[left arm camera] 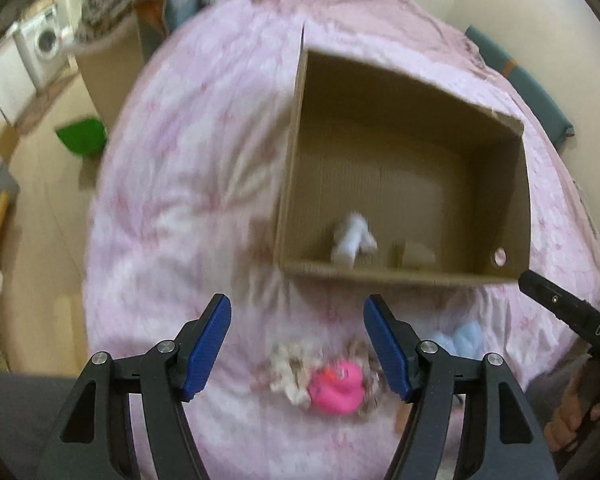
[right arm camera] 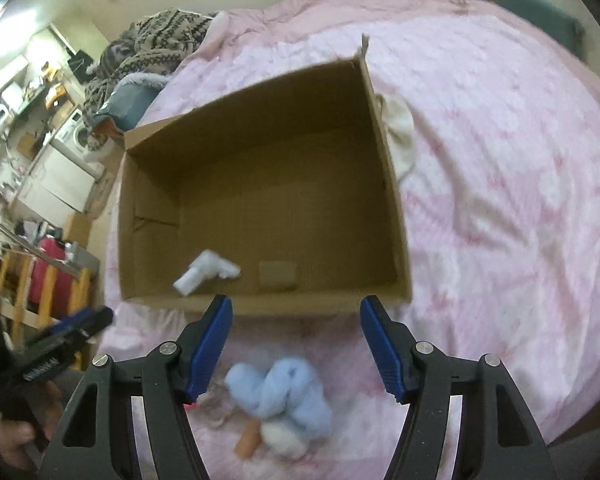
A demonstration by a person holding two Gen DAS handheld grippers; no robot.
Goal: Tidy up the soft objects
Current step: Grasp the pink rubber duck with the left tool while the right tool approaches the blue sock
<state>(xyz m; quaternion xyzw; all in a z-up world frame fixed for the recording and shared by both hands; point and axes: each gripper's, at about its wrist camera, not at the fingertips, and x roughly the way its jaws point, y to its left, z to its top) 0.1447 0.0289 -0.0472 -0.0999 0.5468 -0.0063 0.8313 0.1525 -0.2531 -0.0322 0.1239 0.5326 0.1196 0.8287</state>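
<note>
Hovering both claws spread wide, holding nothing: left gripper (left arm camera: 297,346) over pink duck (left arm camera: 336,388), right gripper (right arm camera: 296,346) over blue plush (right arm camera: 278,394), both near the cardboard box (right arm camera: 388,184); white plush (right arm camera: 206,270) inside.

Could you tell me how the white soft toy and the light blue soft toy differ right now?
The white soft toy lies inside the cardboard box, near its front wall; the light blue soft toy lies outside on the pink bedcover, in front of the box. The white one looks smaller than the blue one. The blue one sits between the open right hand-held gripper's fingers; the white one is beyond them. Neither is gripped.
</note>
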